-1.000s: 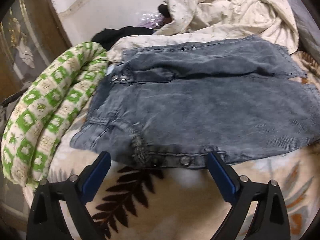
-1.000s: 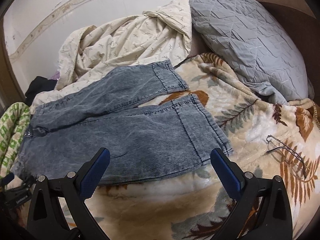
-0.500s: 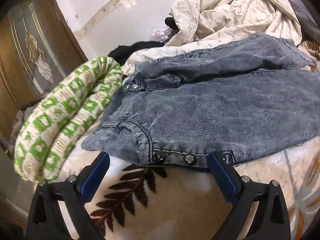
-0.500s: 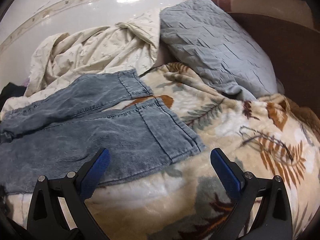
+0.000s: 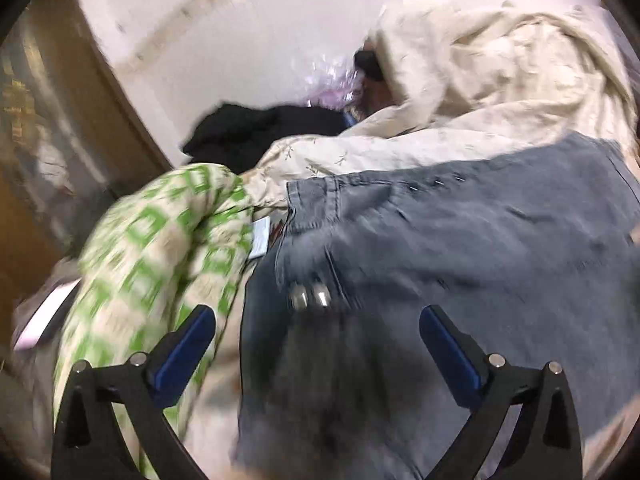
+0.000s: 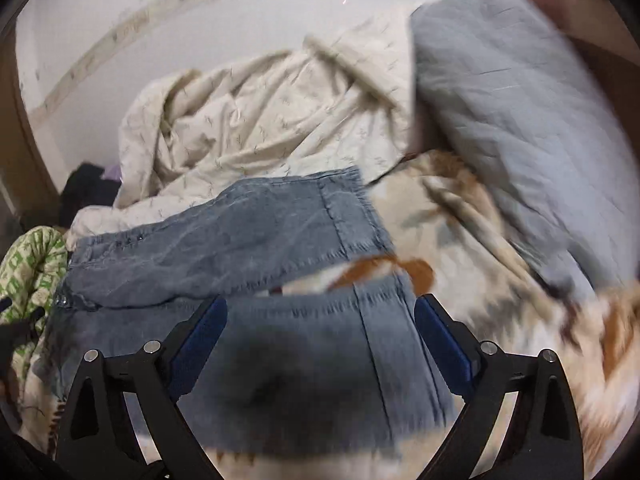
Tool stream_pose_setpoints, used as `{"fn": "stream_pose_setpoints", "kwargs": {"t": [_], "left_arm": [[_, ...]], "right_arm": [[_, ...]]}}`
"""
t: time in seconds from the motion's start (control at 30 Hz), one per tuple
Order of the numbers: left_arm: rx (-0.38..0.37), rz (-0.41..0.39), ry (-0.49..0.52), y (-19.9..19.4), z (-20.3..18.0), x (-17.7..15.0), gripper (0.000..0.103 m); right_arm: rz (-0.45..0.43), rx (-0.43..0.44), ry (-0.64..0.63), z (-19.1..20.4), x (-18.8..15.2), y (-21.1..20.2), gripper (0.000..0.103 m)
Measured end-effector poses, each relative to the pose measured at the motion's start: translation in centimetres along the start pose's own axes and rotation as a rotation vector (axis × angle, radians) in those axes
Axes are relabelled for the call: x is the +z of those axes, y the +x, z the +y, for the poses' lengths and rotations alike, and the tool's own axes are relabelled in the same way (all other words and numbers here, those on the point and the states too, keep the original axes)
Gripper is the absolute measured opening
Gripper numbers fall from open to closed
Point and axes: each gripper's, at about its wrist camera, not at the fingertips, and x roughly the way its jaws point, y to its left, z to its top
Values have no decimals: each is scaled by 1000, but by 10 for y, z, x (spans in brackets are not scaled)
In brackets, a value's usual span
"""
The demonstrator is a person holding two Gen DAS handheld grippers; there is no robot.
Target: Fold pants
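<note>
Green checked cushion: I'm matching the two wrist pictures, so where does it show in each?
Left wrist: green checked cushion fills the lower left, beside the pants' waist.
Right wrist: only a bit of it at the far left edge.
Shared landmark: the cream quilt behind the pants.

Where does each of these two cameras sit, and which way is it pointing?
Left wrist: on the left gripper, looking down over the waist of the pants and a green roll; only its open fingers show.
Right wrist: on the right gripper, looking down over the pants' leg ends, pillow beyond; its jaws are closing, not gripping.
Shared: pants, cream sheet, green roll.
</note>
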Motion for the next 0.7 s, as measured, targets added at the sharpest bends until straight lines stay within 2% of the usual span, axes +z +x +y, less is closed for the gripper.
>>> {"fn": "stream_pose_setpoints", "kwargs": {"t": [0.07,0.17,0.2,0.27,0.37,0.43,0.57,0.63,0.7], "left_arm": [[-22,73,-11,39,12,27,103],[-21,155,-24,95,22,58,92],[-40,176,-33,109,25,64,91],[-70,213,-79,136,34,75,88],[-103,247,-135,163,45,83,77],[-139,271,-173,177,52,87,63],[-203,299,-246,194,61,94,48],[-225,307,-273,201,61,96,24],[-248,302,-298,203,60,97,20]], "right_arm": [[30,17,13,-4,31,31,95],[62,12,32,-5,67,73,95],[61,10,29,-3,78,88,95],[65,-2,1,1,90,109,95],[68,-18,-32,5,101,136,93],[66,-30,-34,4,109,150,92],[52,-37,-42,2,119,166,92],[57,-33,-43,0,124,172,92],[61,-42,-38,-5,129,177,92]]}}
